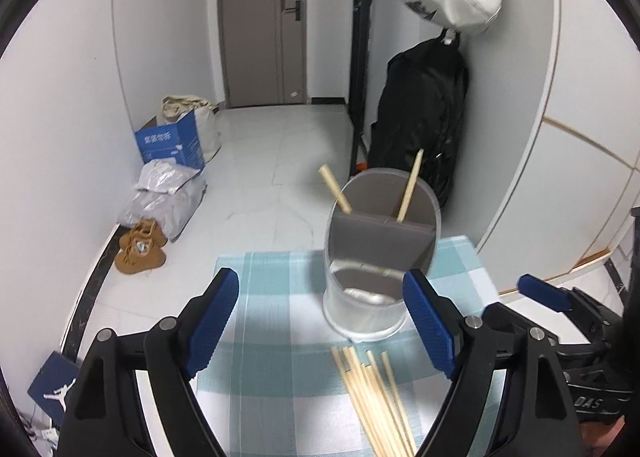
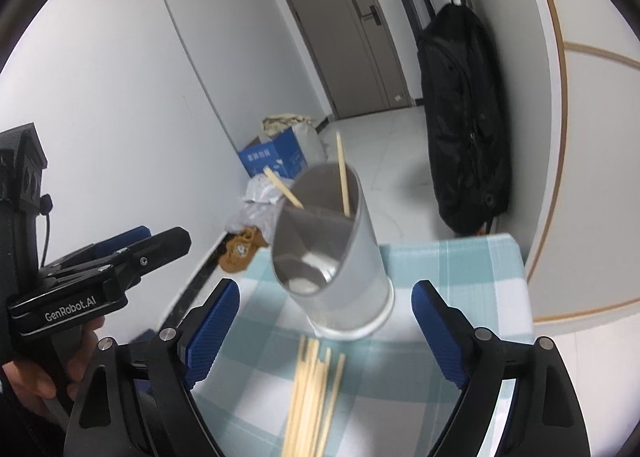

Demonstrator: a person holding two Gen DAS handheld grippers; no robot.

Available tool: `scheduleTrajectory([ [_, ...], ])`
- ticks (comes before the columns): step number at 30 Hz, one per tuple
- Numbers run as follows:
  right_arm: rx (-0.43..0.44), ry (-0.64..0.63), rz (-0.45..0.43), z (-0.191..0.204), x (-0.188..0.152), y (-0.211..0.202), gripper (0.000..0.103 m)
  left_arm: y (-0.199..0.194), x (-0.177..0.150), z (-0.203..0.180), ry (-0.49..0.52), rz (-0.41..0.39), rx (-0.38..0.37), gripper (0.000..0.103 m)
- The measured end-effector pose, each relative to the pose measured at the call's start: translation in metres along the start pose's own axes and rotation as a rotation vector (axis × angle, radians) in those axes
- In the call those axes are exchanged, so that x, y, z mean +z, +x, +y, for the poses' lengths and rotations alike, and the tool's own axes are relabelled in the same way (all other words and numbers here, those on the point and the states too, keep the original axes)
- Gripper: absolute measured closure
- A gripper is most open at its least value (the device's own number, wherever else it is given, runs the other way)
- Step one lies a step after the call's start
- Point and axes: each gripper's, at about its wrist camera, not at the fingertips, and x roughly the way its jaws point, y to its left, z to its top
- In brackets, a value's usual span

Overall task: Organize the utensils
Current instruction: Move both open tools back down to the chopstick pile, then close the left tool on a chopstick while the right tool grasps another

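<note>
Chopsticks (image 2: 310, 397) blurred, cut off below (holder (image 2: 332, 253) sharp).

A grey divided cylindrical holder (image 1: 380, 257) stands upright holding two wooden chopsticks (image 1: 409, 187); loose wooden chopsticks (image 1: 376, 397) lie bundled at its 6 o'clock.

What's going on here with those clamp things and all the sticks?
A person holds a gripper in each hand to tidy chopsticks. Both the left gripper and the right gripper are open and hold nothing. Two chopsticks already stand in the rear section of the divided grey holder. A loose bundle of chopsticks lies on the checked cloth in front of it.
</note>
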Motion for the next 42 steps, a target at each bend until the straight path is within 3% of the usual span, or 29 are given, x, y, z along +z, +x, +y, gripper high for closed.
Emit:
scheduleTrajectory([
  [10,-0.047,0.019,0.064,-0.013,-0.026,0.018,0.013,0.062,-0.046,0.025,-0.119,0.228,-0.019,0.022],
  [22,-0.090,0.053,0.150,-0.027,-0.036,0.042,0.013,0.113,-0.073,0.022,-0.117,0.422,-0.013,0.022],
  [32,-0.097,0.084,0.184,-0.033,-0.038,0.047,0.013,0.133,-0.077,0.013,-0.117,0.486,0.042,0.022],
  [36,-0.111,0.065,0.181,-0.032,-0.037,0.046,0.014,0.134,-0.077,0.006,-0.084,0.478,0.064,0.023],
  [42,-0.112,0.070,0.198,-0.037,-0.038,0.048,0.014,0.132,-0.076,0.005,-0.072,0.468,0.088,0.037],
])
